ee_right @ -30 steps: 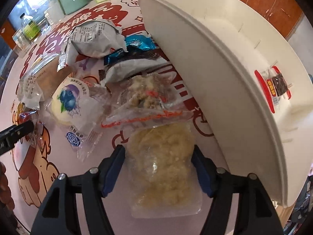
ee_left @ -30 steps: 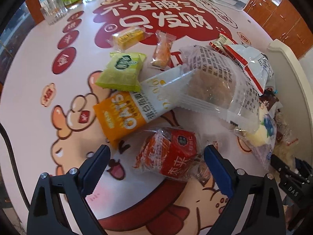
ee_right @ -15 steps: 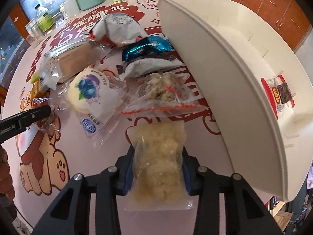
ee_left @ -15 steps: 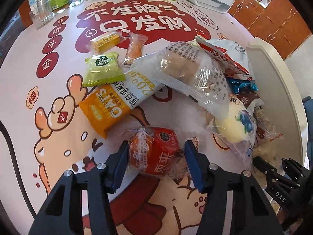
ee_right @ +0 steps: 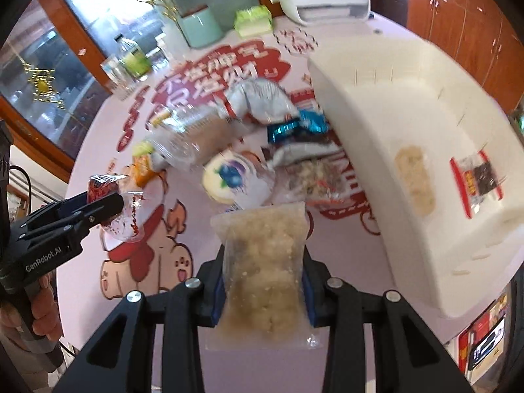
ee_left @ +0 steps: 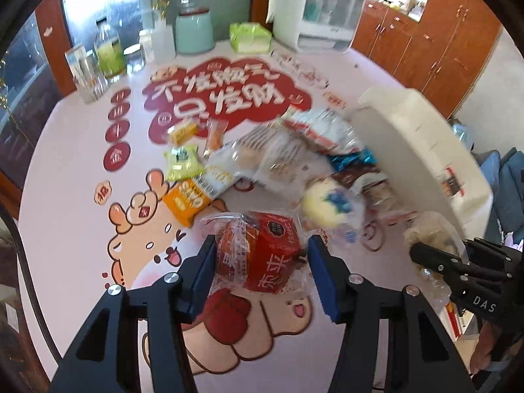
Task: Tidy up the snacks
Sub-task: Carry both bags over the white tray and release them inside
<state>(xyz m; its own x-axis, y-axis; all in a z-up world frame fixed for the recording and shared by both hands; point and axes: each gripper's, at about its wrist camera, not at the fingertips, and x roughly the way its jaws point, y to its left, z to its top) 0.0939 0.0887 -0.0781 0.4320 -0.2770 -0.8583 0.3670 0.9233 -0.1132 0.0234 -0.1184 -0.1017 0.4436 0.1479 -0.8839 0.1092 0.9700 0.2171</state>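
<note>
My left gripper [ee_left: 260,262] is shut on a red snack packet [ee_left: 258,255] and holds it above the table; both show in the right wrist view [ee_right: 108,203]. My right gripper [ee_right: 263,278] is shut on a clear bag of pale crumbly snack [ee_right: 263,262], lifted off the table; it appears at the right of the left wrist view [ee_left: 432,235]. A white snack tray [ee_right: 409,235] stands to the right, with a pale crumbly snack [ee_right: 416,180] and a red-edged dark snack packet [ee_right: 478,177] inside.
A pile of snacks lies mid-table: a blueberry bun [ee_right: 232,177], a blue foil pack [ee_right: 294,127], a white bag [ee_right: 258,101], an orange oats pack [ee_left: 190,199], a green packet [ee_left: 181,162]. Bottles, glasses [ee_left: 88,75] and a teal canister [ee_left: 195,32] stand at the back.
Both grippers have risen from the table with their packets held, and the views now tilt up toward the room. A pale snack in the tray has come into the right wrist view.
</note>
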